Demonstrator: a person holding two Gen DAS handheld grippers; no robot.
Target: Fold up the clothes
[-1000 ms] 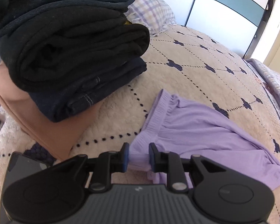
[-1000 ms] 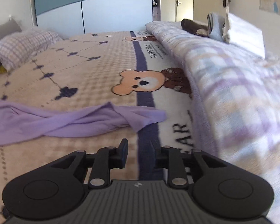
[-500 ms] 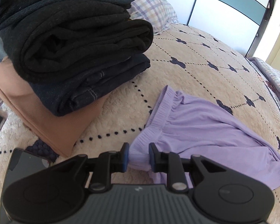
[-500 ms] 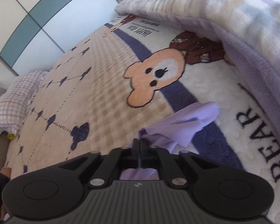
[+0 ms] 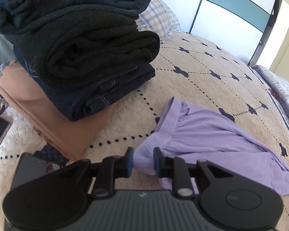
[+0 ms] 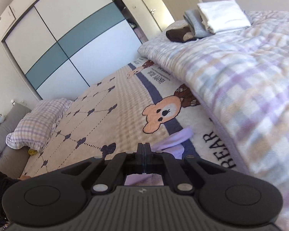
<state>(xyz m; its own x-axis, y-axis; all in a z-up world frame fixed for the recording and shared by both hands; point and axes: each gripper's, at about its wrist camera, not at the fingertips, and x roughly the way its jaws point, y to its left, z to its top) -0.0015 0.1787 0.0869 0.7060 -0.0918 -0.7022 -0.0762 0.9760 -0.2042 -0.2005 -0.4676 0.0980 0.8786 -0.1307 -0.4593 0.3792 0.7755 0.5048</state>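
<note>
A lilac garment [image 5: 212, 134] with an elastic waistband lies spread on the cream quilted bedspread [image 5: 202, 67]. My left gripper [image 5: 143, 160] is shut on a bunched corner of that waistband, low over the bed. In the right wrist view, my right gripper [image 6: 144, 154] has its jaws pressed together on the other end of the lilac garment [image 6: 176, 141]. Cloth shows just beyond the fingertips and under the fingers. The pinched spot itself is hidden by the fingers.
A stack of folded dark clothes [image 5: 86, 48] sits on a tan folded piece [image 5: 54, 119] to the left, with a dark phone [image 5: 34, 171] beside it. A checked pillow [image 6: 38, 119] lies at the head. A checked blanket [image 6: 250, 96] bearing folded items [image 6: 221, 17] rises on the right.
The right gripper went from open above the bed to shut on the garment's end, then rolled and lifted. The left gripper kept its hold on the waistband and barely moved.
</note>
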